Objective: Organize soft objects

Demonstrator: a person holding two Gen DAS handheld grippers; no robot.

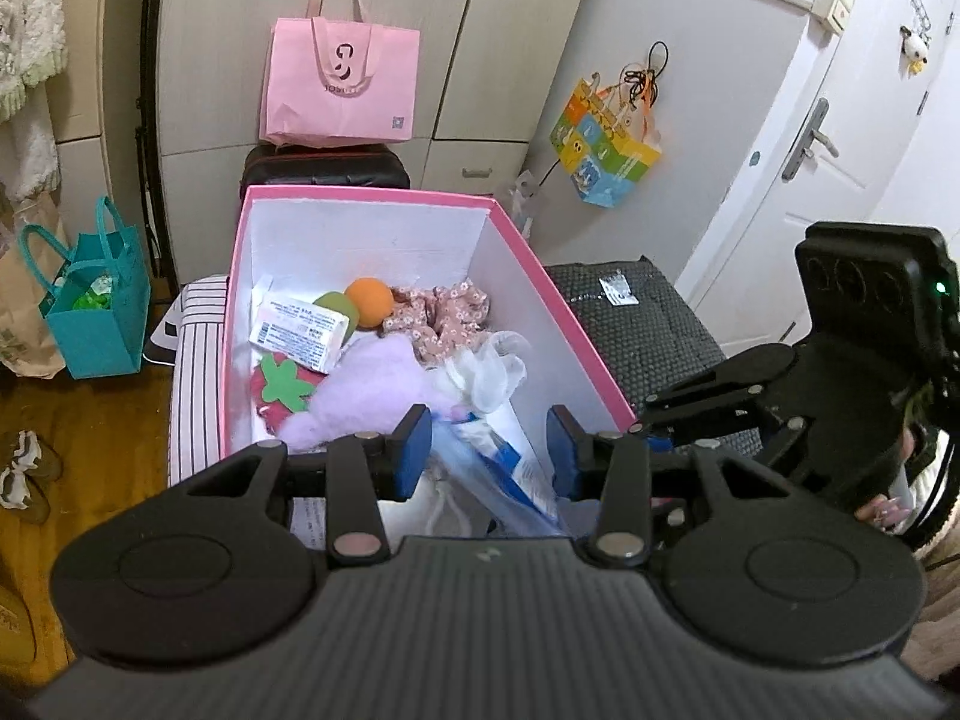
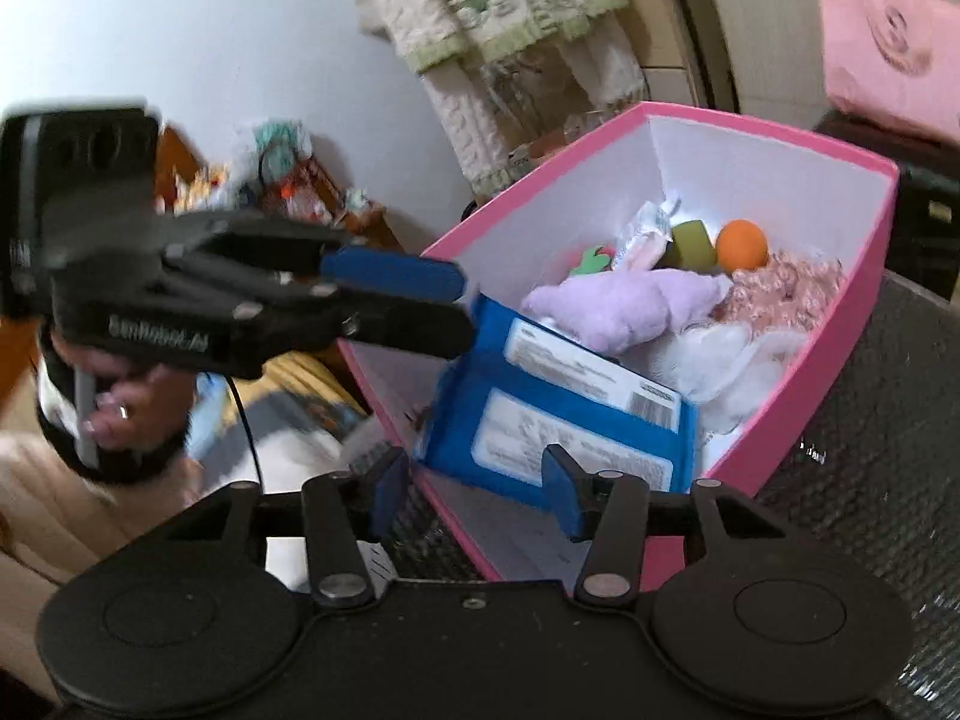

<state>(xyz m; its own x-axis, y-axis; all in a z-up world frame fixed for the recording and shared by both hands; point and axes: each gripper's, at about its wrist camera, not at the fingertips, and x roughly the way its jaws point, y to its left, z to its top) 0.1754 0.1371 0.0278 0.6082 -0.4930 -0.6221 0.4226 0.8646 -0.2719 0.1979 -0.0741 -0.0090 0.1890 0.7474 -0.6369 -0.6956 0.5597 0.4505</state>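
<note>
Box: my open pink cardboard box with white walls (image 1: 384, 228) sits on a dark cushion.
Inside: lilac plush toy (image 1: 366, 384), orange ball (image 1: 369, 299), floral cloth (image 1: 438, 315), far end.
Blue packet (image 2: 558, 414): leaning inside the box's near corner, unheld.
My left tongs (image 1: 489, 450): spread, pinching nothing.
My right tongs (image 2: 474, 489): spread, straddling the near box wall.

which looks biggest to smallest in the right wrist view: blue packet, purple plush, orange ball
1. blue packet, though it lies nearest the camera, which inflates it
2. purple plush
3. orange ball
</note>
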